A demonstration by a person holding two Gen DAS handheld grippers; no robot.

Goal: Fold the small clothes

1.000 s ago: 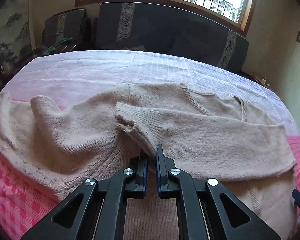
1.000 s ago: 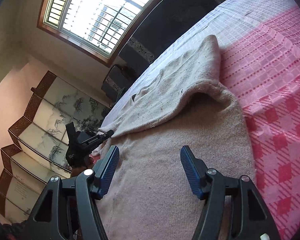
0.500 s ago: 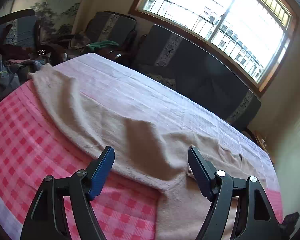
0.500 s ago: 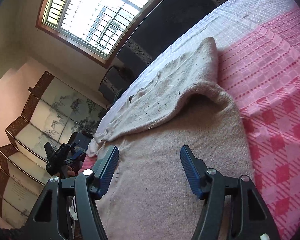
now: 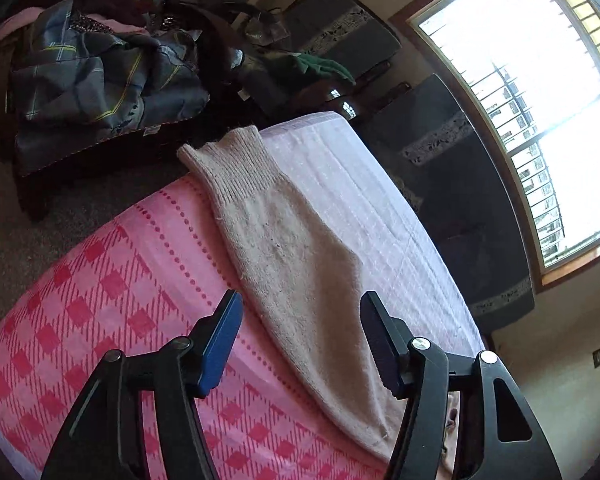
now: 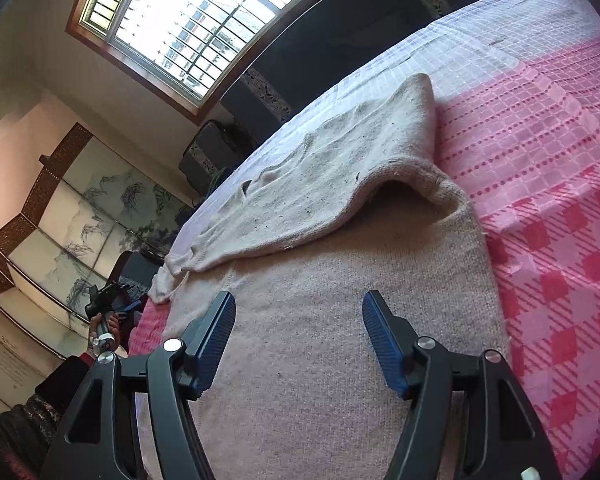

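My left gripper [image 5: 300, 332] has jaws spread wide, holding nothing, hovering over 1 sleeve [image 5: 284, 248] of the beige sweater [image 6: 332, 320]; its ribbed cuff lies at the far edge of the bed. My right gripper [image 6: 298, 332] is also wide open w/ nothing in it, above the sweater body, w/ the other sleeve [image 6: 340, 176] folded across the chest. Pink checked bedcover [image 5: 100, 320] underneath. Beyond the left: a pile of plaid bedding [image 5: 100, 76] and dark cushioned seats [image 5: 340, 36], big window [image 6: 204, 20] behind. Painted folding screen [image 6: 80, 220] off to the right view's left side. No readable labels or writing anywhere.
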